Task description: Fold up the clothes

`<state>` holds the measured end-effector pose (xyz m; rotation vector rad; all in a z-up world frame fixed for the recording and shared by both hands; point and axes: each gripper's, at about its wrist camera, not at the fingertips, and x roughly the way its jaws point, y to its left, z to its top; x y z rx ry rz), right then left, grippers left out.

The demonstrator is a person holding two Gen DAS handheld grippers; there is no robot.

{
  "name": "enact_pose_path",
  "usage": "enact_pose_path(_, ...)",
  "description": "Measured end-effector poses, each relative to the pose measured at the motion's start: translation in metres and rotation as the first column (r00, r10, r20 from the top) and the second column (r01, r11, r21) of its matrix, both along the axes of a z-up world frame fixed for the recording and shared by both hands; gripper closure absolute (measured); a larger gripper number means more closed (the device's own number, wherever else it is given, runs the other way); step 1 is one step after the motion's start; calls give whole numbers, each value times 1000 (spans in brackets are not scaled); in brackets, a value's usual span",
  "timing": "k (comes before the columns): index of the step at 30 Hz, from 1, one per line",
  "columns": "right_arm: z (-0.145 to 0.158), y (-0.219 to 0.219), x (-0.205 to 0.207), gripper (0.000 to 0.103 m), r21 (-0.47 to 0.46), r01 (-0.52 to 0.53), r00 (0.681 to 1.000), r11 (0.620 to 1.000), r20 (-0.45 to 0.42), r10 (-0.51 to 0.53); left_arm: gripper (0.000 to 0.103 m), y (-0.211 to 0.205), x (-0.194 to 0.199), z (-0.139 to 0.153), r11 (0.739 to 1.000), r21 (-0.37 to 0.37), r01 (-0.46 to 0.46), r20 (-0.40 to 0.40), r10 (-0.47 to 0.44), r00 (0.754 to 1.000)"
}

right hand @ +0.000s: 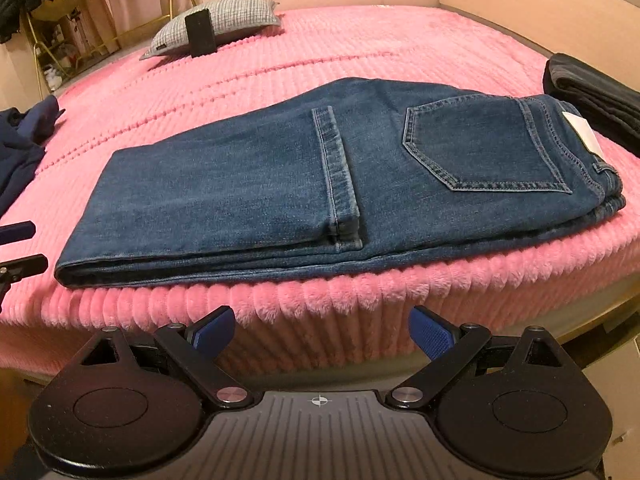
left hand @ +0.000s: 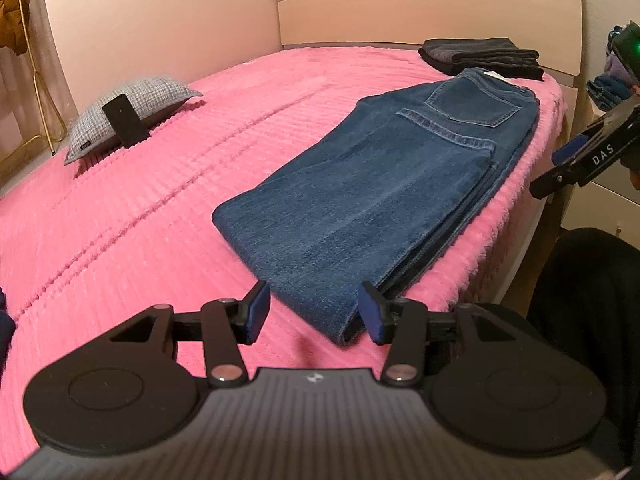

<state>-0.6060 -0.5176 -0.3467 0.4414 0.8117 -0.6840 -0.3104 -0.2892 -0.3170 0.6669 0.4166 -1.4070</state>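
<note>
Pink ribbed bedspread [right hand: 360, 44] covers the bed, and your folded jeans [right hand: 280, 184] lie on it very close to the near edge, the long side running along the edge. The left hand-held gripper [left hand: 316, 312] is about half open, its blue pads on both sides of the corner of the fold, but I see no pressing on the cloth, so it holds nothing. The right hand-held gripper [right hand: 322, 330] stands wide open and empty, in front of the side of the bed, below the jeans. I think 1 more fold remains, and here are the risks. If you close the left pads on only the top layer, the layers can slide apart and the fold opens. If you pull toward yourself, the jeans can slip off the edge, because the plush gives little hold. Swinging the fold too far can reach the dark folded stack [right hand: 592, 96] just beside the waistband. The navy garment [right hand: 24, 140] at the left is well apart.
</note>
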Motion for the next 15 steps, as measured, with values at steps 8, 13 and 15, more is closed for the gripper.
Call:
enact_pose_path(8,7,-3,-11,7,-63,56,998,996,-26,-57,56,-3,0,0,1000,-4,13,8,-13,1000)
enact_pose_path(13,32,11,-15,7,-194,31,999,980,-4,-32,54,-6,0,-2,995,25,96,92,-98,991)
enact_pose_path(15,37,19,-13,7,-293,18,998,956,-47,-33,52,-6,0,-4,987,54,153,158,-159,975)
